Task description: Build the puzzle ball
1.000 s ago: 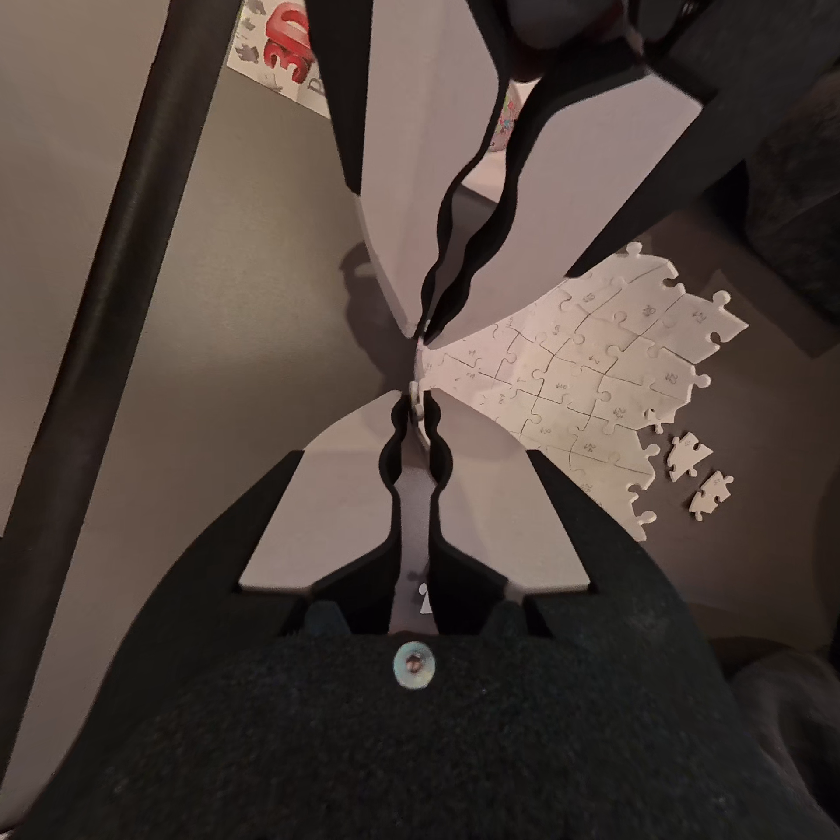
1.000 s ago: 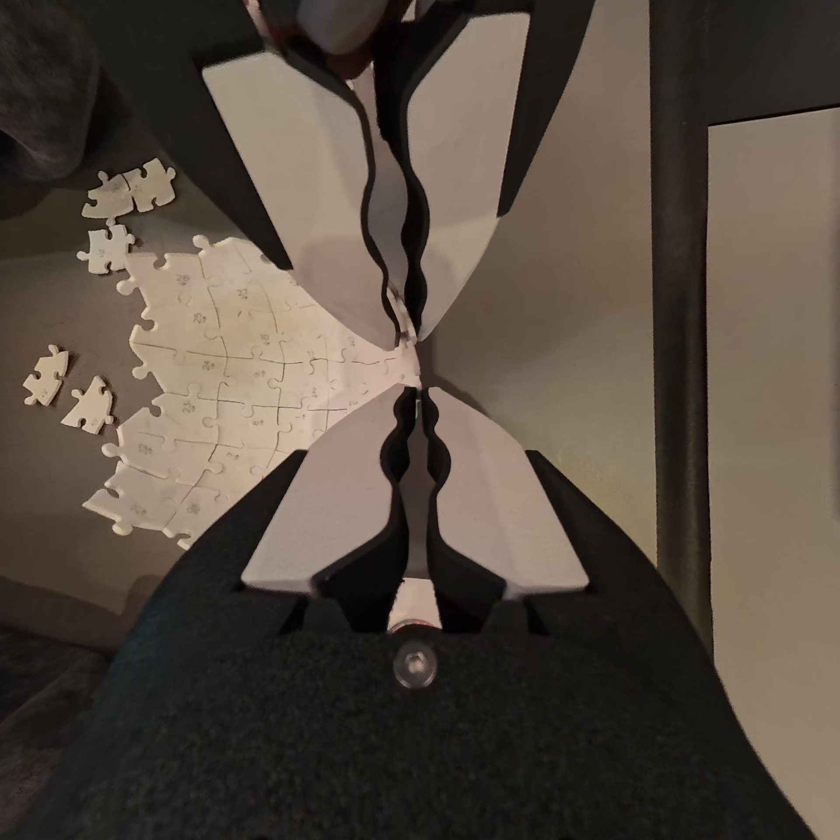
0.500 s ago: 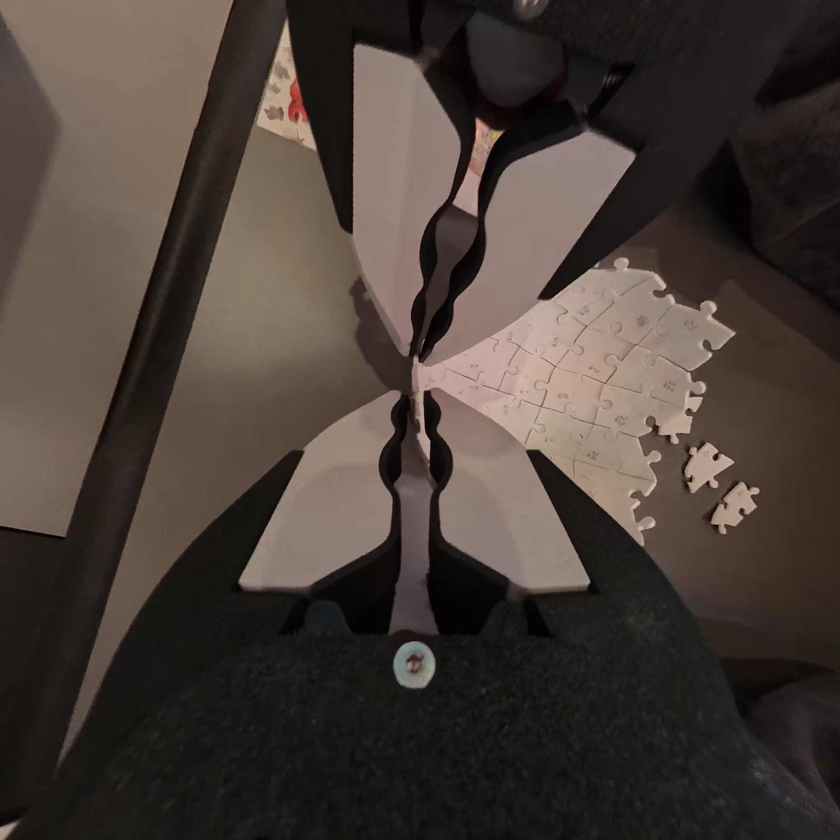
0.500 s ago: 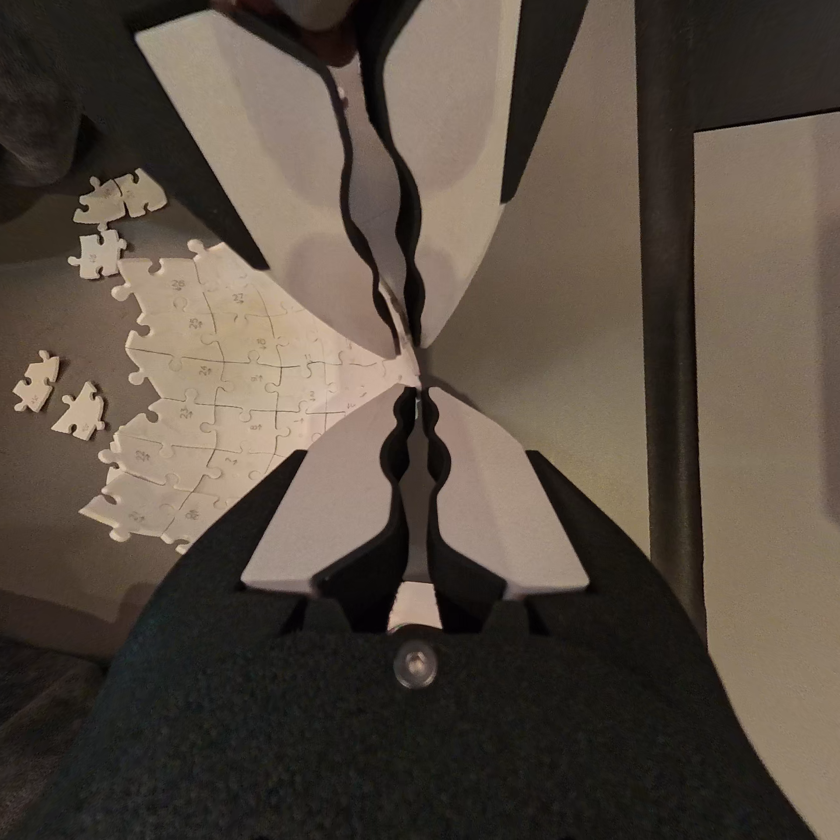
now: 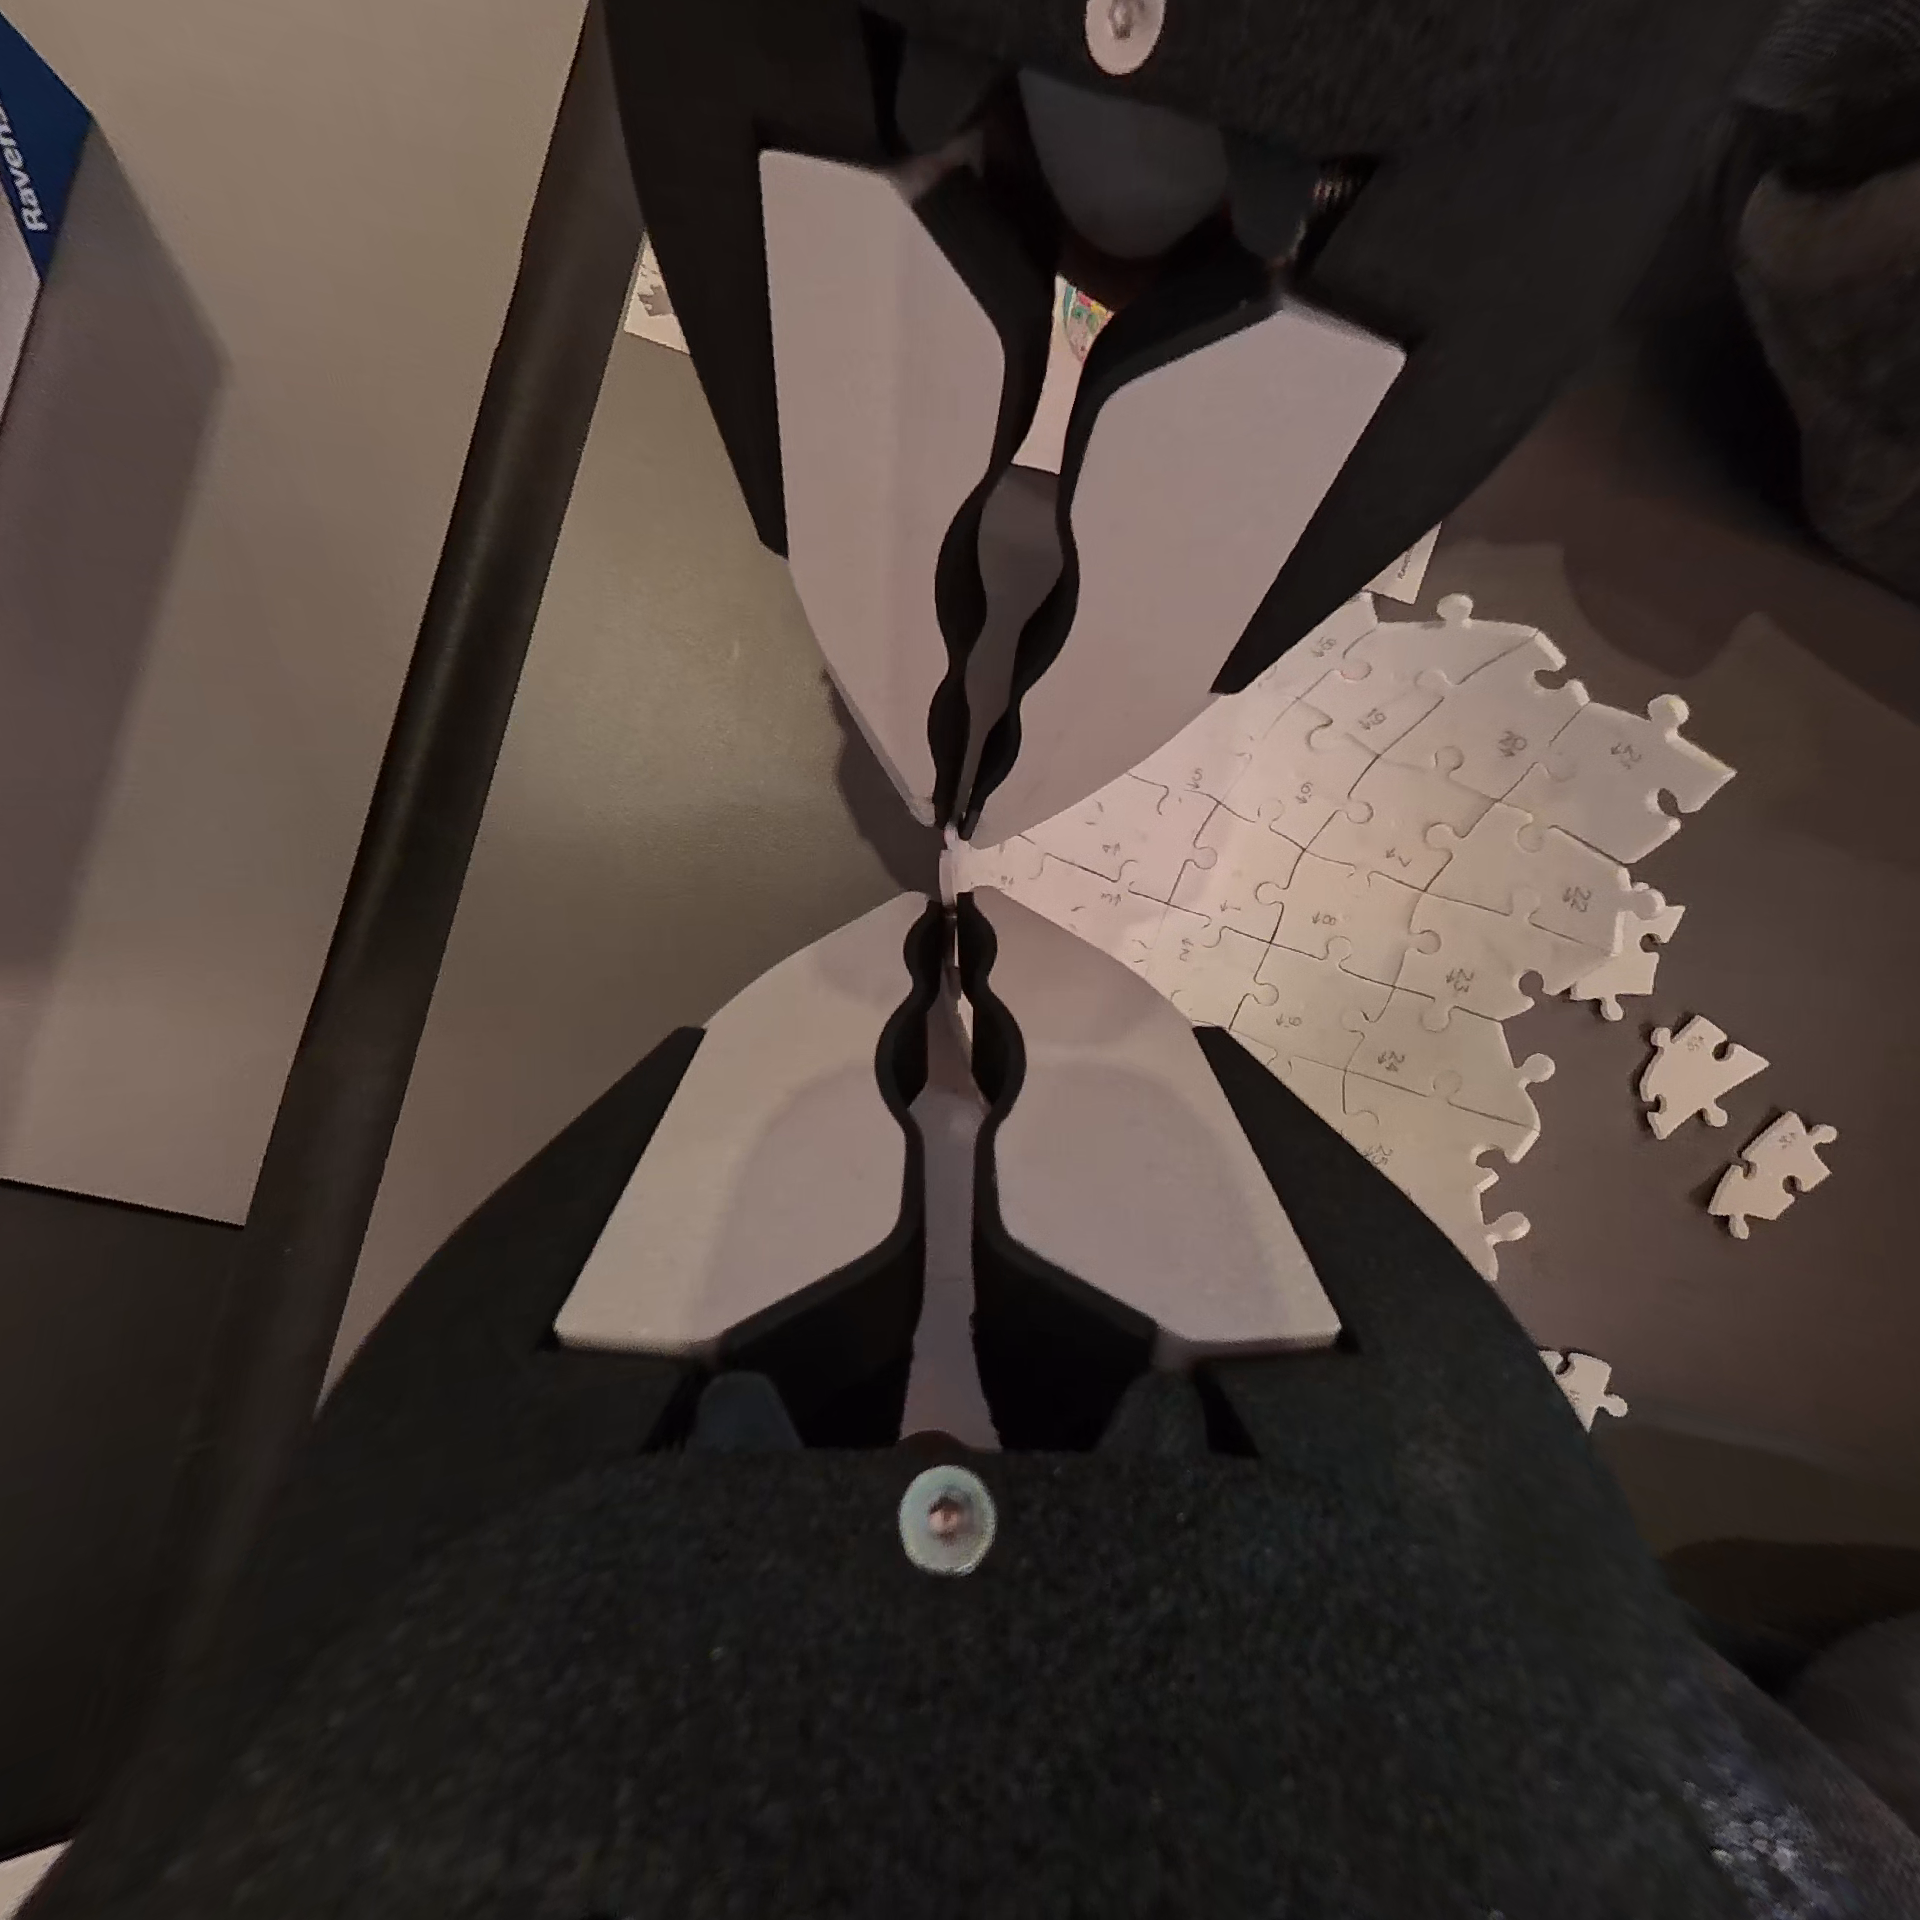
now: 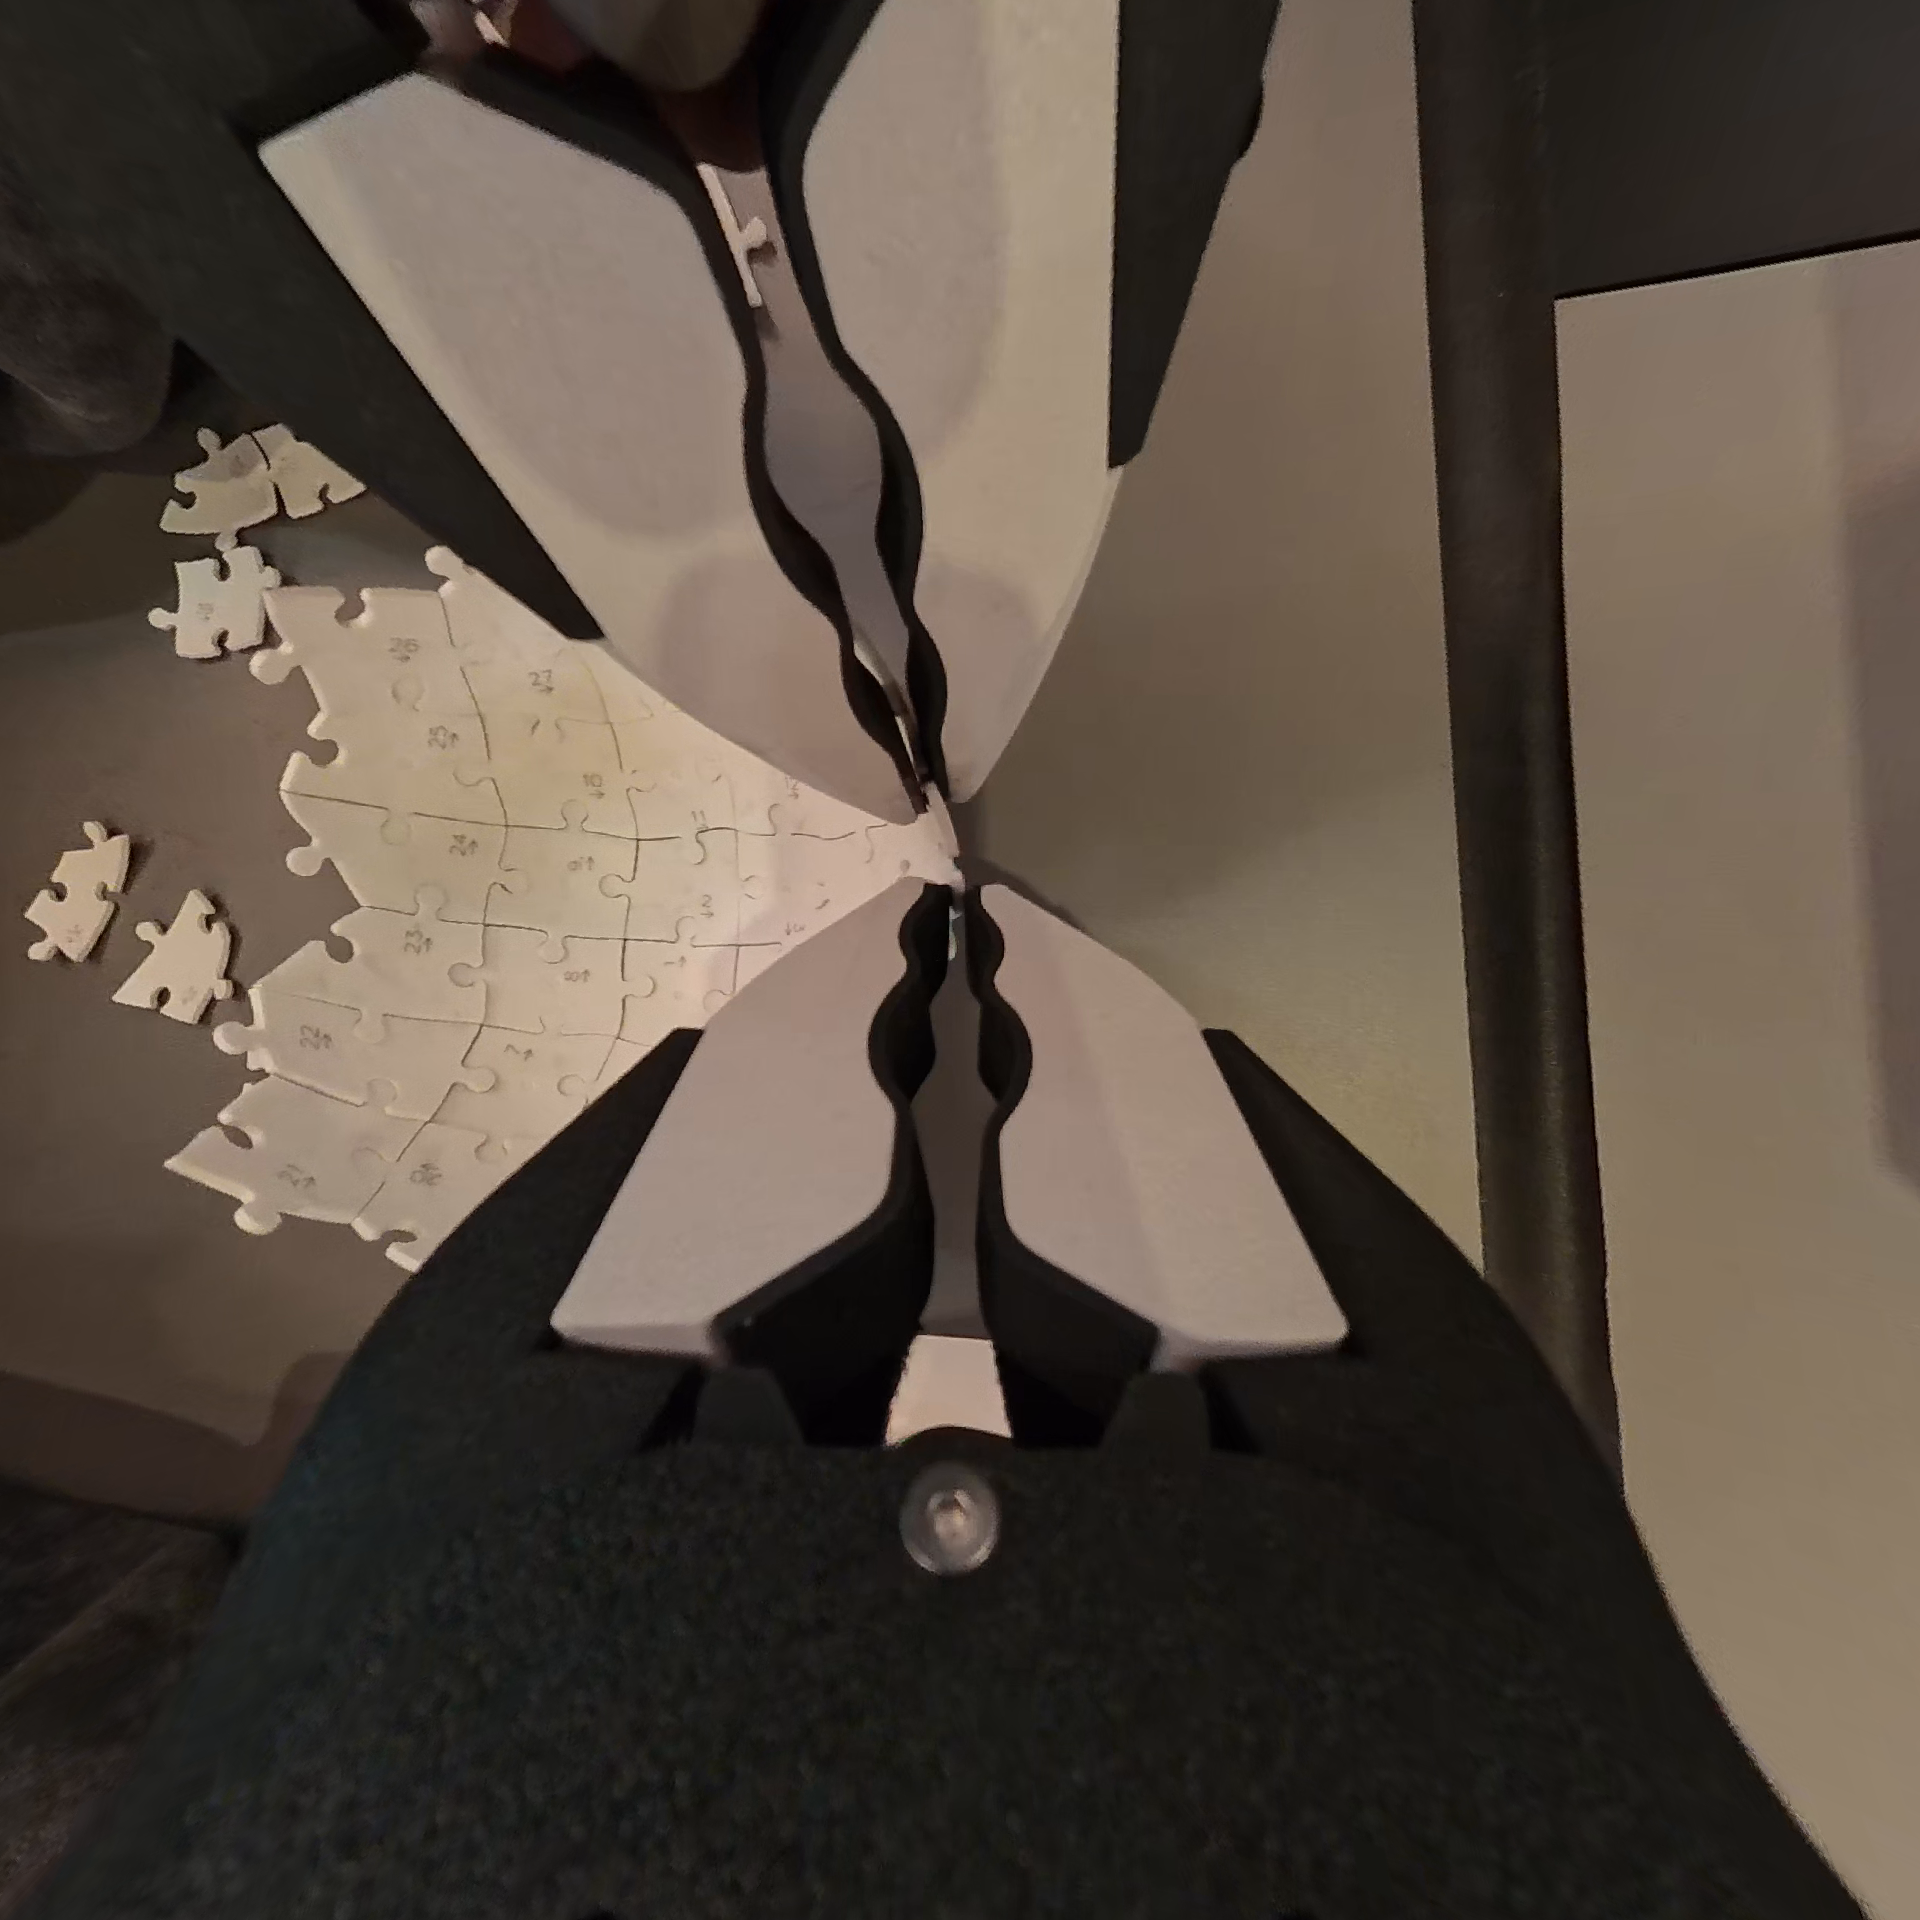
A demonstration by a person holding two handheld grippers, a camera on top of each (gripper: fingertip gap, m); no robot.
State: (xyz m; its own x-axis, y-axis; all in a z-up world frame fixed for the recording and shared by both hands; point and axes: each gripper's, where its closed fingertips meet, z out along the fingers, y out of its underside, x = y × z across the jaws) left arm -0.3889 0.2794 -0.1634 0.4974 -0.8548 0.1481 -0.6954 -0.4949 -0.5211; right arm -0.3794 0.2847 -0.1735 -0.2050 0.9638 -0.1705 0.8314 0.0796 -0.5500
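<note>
You've got a thick black bar [image 5: 416, 665] running diagonally over the dark tabletop [image 5: 675, 582], a blue-and-white box [image 5: 62, 343] at far left, and a printed leaflet [image 5: 655, 307] lying flat behind it

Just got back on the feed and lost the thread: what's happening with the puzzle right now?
Both grippers meet tip to tip at one edge of the assembled puzzle sheet, a curved patch of joined white pieces. The left gripper and right gripper are each shut on that edge or on a small piece there; which one is hard to tell. Several loose pieces lie on the dark surface beside the sheet, not yet added.
</note>
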